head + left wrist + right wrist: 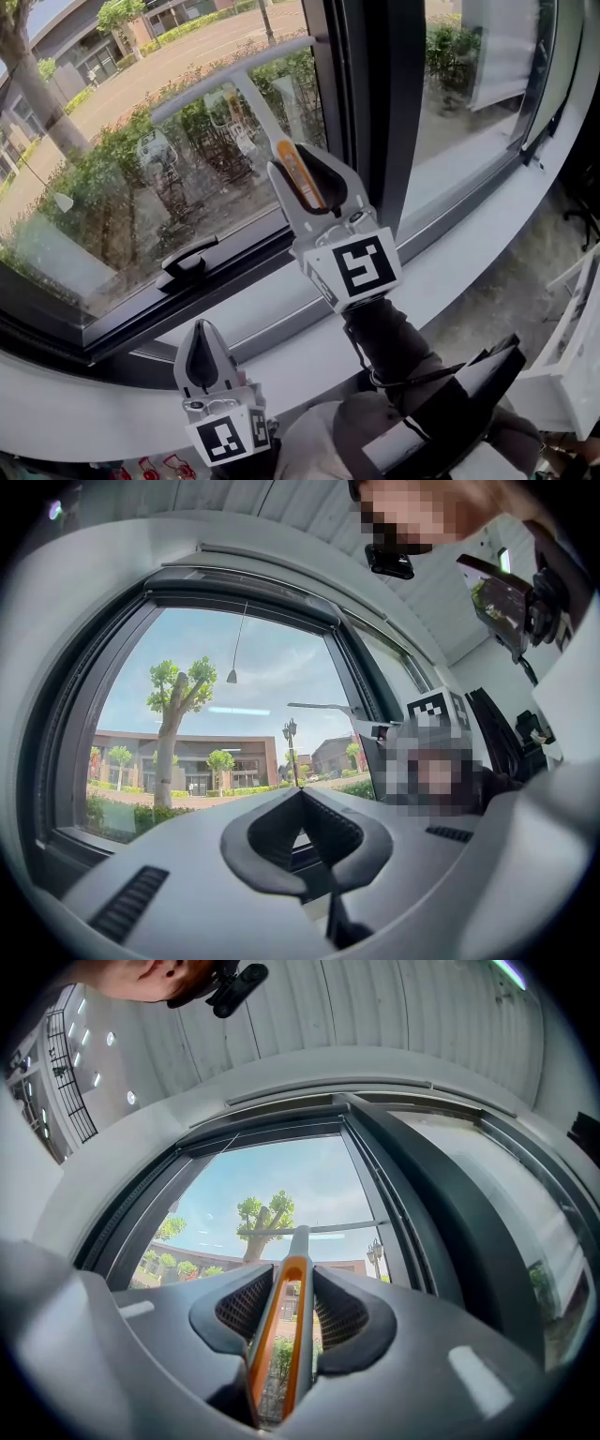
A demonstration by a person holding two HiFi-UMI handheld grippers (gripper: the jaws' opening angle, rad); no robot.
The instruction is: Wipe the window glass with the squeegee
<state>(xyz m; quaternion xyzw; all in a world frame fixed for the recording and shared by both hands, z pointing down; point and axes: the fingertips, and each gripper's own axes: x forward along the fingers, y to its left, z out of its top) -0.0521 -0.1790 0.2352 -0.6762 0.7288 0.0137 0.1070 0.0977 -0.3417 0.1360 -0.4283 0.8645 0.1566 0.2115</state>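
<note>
A squeegee with an orange and grey handle (298, 173) and a long pale blade (230, 80) is up at the window glass (103, 197), its blade lying across the upper part of the pane. My right gripper (300, 161) is shut on the handle. In the right gripper view the handle (286, 1316) runs out between the pads of the right gripper (292, 1274) to the blade (323, 1231). My left gripper (202, 330) hangs low near the sill, shut, with nothing in it. In the left gripper view the left gripper (302, 797) has its tips touching, and the blade (323, 706) shows at the right.
A black window handle (187, 261) sits on the lower frame below the squeegee. A dark mullion (375, 94) splits this pane from the one on the right. The white sill (469, 253) runs beneath both. White furniture (572, 366) stands at the lower right.
</note>
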